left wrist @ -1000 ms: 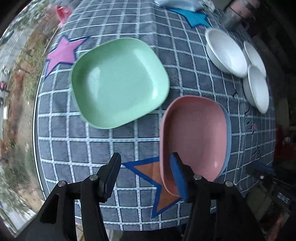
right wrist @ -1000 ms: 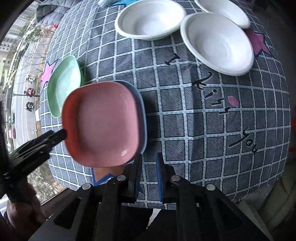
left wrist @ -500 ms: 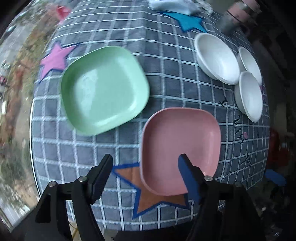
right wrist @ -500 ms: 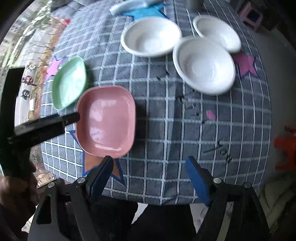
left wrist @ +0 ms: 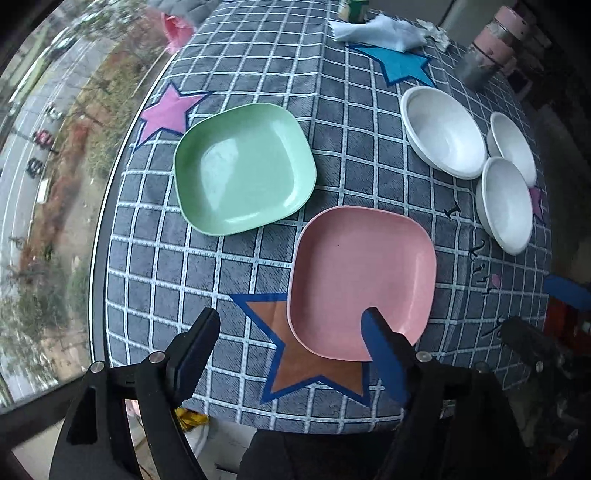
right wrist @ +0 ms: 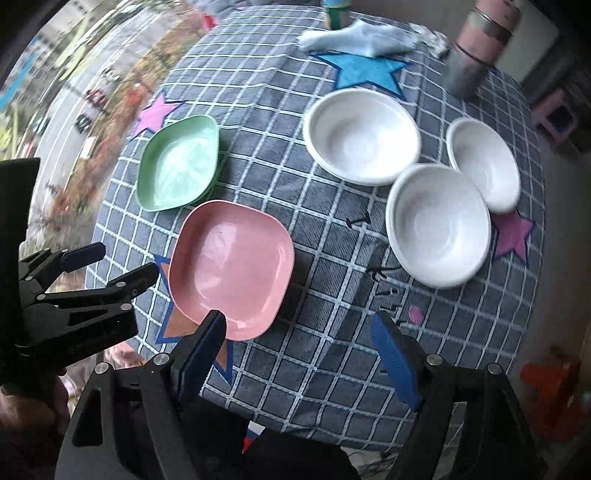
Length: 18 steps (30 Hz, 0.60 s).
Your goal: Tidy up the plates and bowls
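The pink plate (left wrist: pixel 362 280) lies flat on the counter (left wrist: pixel 236 59) near its front edge, partly over a brown star printed on the checked cloth. In the right wrist view a sliver of a second rim seems to sit under it, though I cannot tell for sure. The green plate (left wrist: pixel 243 168) sits just behind and to the left of it, close but not touching, beside a pink star.

To the right, three white bowls cluster together: the big bowl (right wrist: pixel 362 136) farthest back, the near bowl (right wrist: pixel 439 225) just in front of it, and the small bowl (right wrist: pixel 484 162) at the right, its rim touching the near bowl.

My left hand-held gripper (left wrist: pixel 291 339) hangs above the front edge with its jaws spread wide and nothing between them; its right finger shows over the pink plate's near corner. My right hand-held gripper (right wrist: pixel 299 339) is likewise spread wide and empty, its left finger over the pink plate's front rim.

At the far end lie a crumpled pale cloth (left wrist: pixel 380 27) by a blue star and a pink-topped metal flask (right wrist: pixel 476 40).
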Motion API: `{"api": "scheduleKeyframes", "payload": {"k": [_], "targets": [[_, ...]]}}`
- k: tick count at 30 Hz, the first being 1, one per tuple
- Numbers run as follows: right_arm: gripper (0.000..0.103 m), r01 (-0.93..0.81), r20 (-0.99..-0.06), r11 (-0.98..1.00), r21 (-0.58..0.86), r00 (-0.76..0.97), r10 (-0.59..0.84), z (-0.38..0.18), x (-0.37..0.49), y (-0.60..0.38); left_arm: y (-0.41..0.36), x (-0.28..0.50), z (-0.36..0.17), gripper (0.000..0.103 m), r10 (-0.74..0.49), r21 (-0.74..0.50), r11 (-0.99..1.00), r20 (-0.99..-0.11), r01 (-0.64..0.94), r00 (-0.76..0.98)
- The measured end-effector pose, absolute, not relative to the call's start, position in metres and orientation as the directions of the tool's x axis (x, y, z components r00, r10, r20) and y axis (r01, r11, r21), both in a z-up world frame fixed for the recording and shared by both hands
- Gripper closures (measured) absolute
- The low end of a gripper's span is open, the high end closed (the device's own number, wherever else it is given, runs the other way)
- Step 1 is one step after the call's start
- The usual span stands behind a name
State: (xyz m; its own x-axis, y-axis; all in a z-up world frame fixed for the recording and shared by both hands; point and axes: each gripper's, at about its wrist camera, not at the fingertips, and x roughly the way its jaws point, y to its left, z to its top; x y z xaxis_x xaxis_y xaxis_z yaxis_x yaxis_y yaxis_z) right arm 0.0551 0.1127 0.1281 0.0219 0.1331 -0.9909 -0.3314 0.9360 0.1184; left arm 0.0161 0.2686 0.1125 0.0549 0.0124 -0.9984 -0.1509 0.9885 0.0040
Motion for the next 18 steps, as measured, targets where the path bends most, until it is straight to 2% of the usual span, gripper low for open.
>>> {"api": "scheduleKeyframes", "payload": {"k": [1, 2, 7, 13, 15, 18], "targets": [[0.004, -0.348, -0.991, 0.930, 0.116, 0.026, 0.133, 0.129, 0.055, 0.112, 0.268, 0.015, 0.112, 0.021, 0.015, 0.006, 0.985, -0.998, -0.172, 0.054], [0.001, -0.361, -0.990, 0.926, 0.114, 0.036, 0.136, 0.131, 0.056, 0.110, 0.269, 0.013, 0.112, 0.021, 0.021, 0.010, 0.980, -0.998, -0.197, 0.053], [0.001, -0.388, -0.984, 0.912, 0.136, 0.057, 0.171, 0.138, 0.058, 0.100, 0.280, -0.005, 0.121, 0.021, 0.033, 0.009, 0.944, -0.997, -0.330, 0.067], [0.001, -0.422, -0.983, 0.891, 0.169, -0.006, 0.184, 0.121, 0.059, 0.111, 0.304, -0.030, 0.121, 0.018, 0.024, -0.003, 0.900, -0.998, -0.435, 0.058], [0.001, -0.426, -0.983, 0.887, 0.177, -0.024, 0.184, 0.112, 0.062, 0.117, 0.308, -0.026, 0.112, 0.018, -0.005, -0.027, 0.902, -0.999, -0.431, 0.052], [0.001, -0.346, -0.987, 0.925, 0.160, -0.059, 0.149, 0.089, 0.073, 0.109, 0.304, -0.007, 0.090, 0.018, -0.043, -0.049, 0.934, -0.999, -0.353, 0.024]]}}
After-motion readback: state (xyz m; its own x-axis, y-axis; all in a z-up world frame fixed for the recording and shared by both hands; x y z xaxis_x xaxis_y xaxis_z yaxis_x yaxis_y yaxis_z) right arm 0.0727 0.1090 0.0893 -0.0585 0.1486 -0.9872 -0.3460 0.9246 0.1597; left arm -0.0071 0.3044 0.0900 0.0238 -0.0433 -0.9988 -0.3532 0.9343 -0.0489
